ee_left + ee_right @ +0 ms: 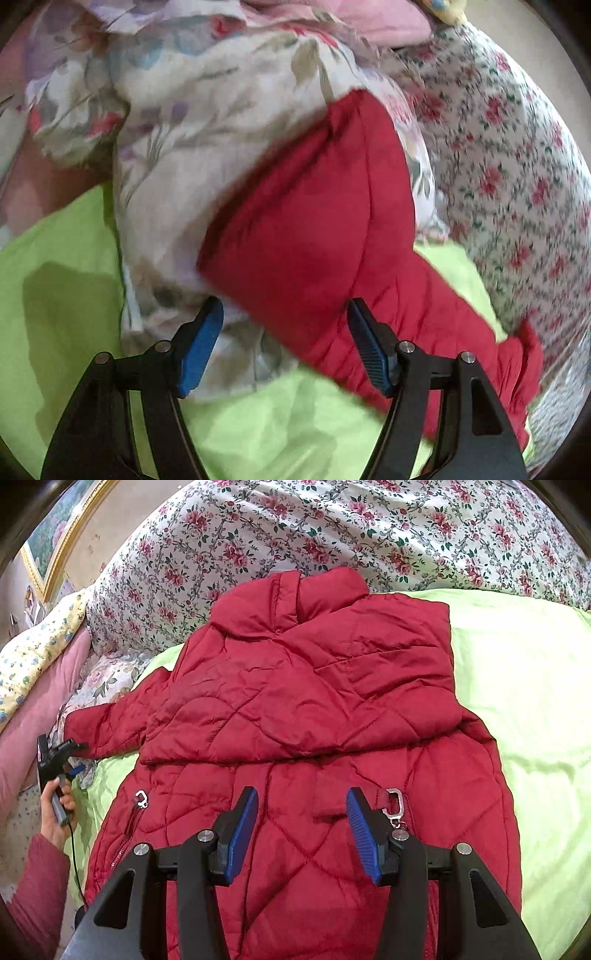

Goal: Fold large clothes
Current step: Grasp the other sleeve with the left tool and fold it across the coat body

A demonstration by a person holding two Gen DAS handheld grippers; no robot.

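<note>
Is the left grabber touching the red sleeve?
Cannot tell. In the left wrist view the left gripper stands open around the jacket sleeve, but blur hides any contact; in the right wrist view it is too small.

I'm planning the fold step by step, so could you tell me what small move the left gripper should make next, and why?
Probably ease the left gripper forward and close it on the end of the red jacket's left sleeve. Its jaws are open with the sleeve end just ahead, nothing gripped, and that sleeve still lies stretched out sideways off the jacket body, waiting to be folded in.
</note>
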